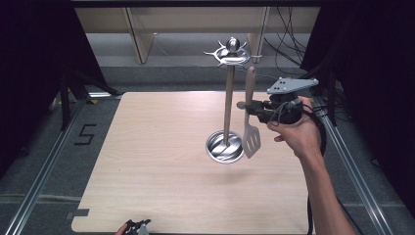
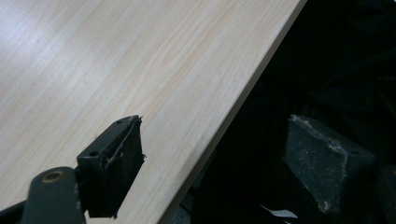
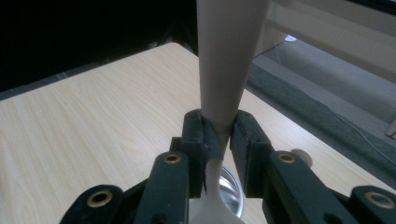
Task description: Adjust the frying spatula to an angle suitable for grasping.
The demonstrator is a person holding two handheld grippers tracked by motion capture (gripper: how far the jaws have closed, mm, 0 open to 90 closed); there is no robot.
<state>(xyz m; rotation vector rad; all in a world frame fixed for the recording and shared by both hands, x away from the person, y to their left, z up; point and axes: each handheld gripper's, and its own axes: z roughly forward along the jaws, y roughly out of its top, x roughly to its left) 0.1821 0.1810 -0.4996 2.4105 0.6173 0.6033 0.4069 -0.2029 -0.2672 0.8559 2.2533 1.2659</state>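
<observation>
Spatula (image 1: 251,128) hangs blade-down in the right hand-held gripper (image 1: 254,108), whose jaws are closed tight on the narrow neck where the pale handle tapers toward the slotted blade; in the right gripper view the handle (image 3: 224,60) rises straight up between the two black jaws. It is held above the tabletop (image 1: 161,161), just at 3 o'clock of the utensil stand (image 1: 227,103), with the handle's top close under the ring of hooks (image 1: 230,56) and the blade near the stand's round metal base (image 1: 224,146). The left hand-held gripper (image 1: 138,226) waits at 6 o'clock by the tabletop's near edge, jaws spread wide and holding nothing. Judging from here, the grip sits low on a smooth taper, so the spatula could pivot or slip, and a sideways nudge against the slim pole might tip the stand or miss the hook.
</observation>
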